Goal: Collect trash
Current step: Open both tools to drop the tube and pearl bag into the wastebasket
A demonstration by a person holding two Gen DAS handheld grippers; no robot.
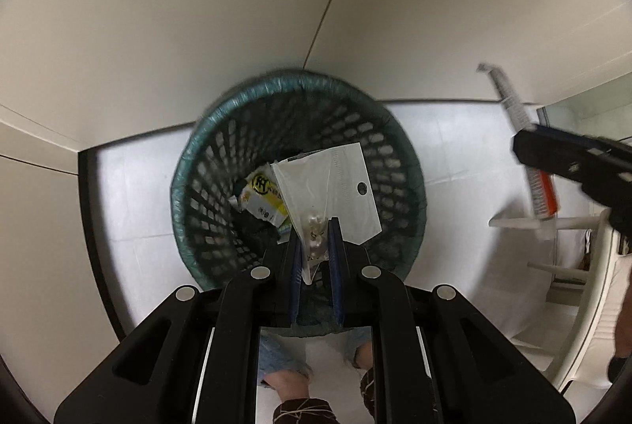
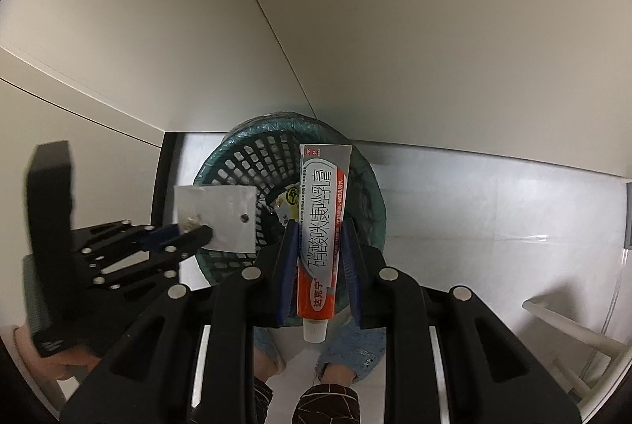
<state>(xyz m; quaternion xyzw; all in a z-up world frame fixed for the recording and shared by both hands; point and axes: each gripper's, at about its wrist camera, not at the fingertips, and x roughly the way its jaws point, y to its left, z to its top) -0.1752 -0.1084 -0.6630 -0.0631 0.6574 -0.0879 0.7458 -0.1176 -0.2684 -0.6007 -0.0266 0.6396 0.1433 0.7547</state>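
A dark mesh waste basket (image 1: 221, 163) with a teal liner stands on the floor by the wall; it also shows in the right wrist view (image 2: 245, 159). My left gripper (image 1: 314, 226) is shut on a clear plastic bag (image 1: 339, 183) holding small beads, held over the basket; the bag shows in the right wrist view (image 2: 225, 214) too. My right gripper (image 2: 318, 230) is shut on an orange and grey ointment tube (image 2: 322, 226), held over the basket, cap toward me. A yellow wrapper (image 1: 262, 196) lies inside the basket.
The basket sits in a corner of cream walls (image 1: 197, 9) on a pale tiled floor (image 1: 130, 195). A white rack or chair frame (image 1: 568, 266) stands to the right. The person's slippered feet (image 2: 355, 349) are just below the basket.
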